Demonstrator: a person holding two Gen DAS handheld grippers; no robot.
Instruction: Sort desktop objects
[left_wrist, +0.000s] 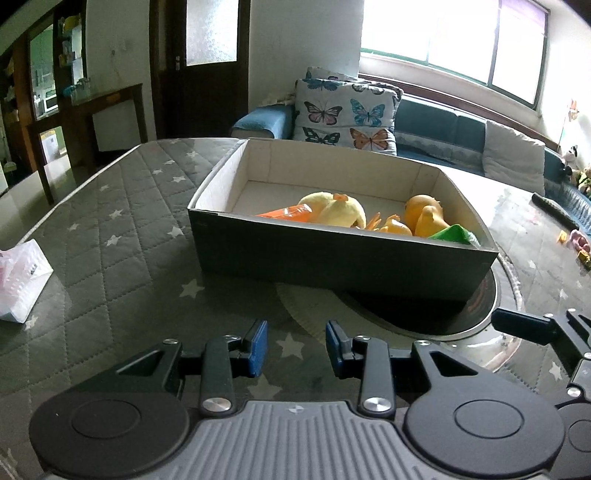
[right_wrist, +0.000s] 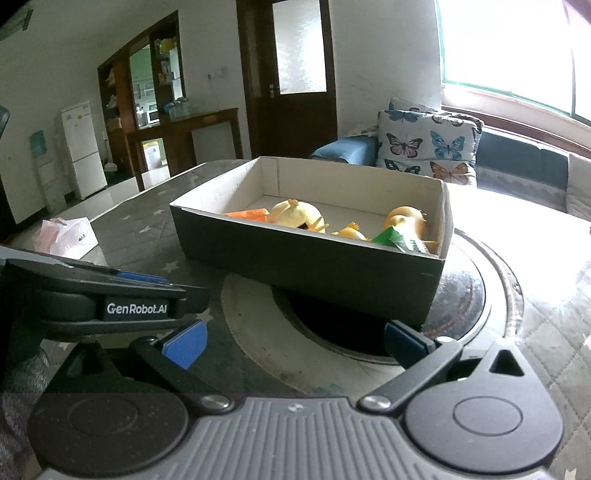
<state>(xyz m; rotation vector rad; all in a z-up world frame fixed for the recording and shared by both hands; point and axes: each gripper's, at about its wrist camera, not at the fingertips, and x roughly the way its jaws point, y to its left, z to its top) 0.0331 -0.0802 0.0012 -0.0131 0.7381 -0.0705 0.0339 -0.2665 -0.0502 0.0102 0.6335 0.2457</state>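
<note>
both grippers, left and right, gaping and empty before the toy-filled cardboard box on the quilted table

The one mark I can read is "GenRobot.AI", in white letters on the black side of my left gripper, seen from my right wrist view just left of my right jaws. Far off to the left of those jaws a white plastic bag carries a small dark print, too small for me to read. A green packet in the box ahead bears pale marks, blurred beyond reading.
</note>
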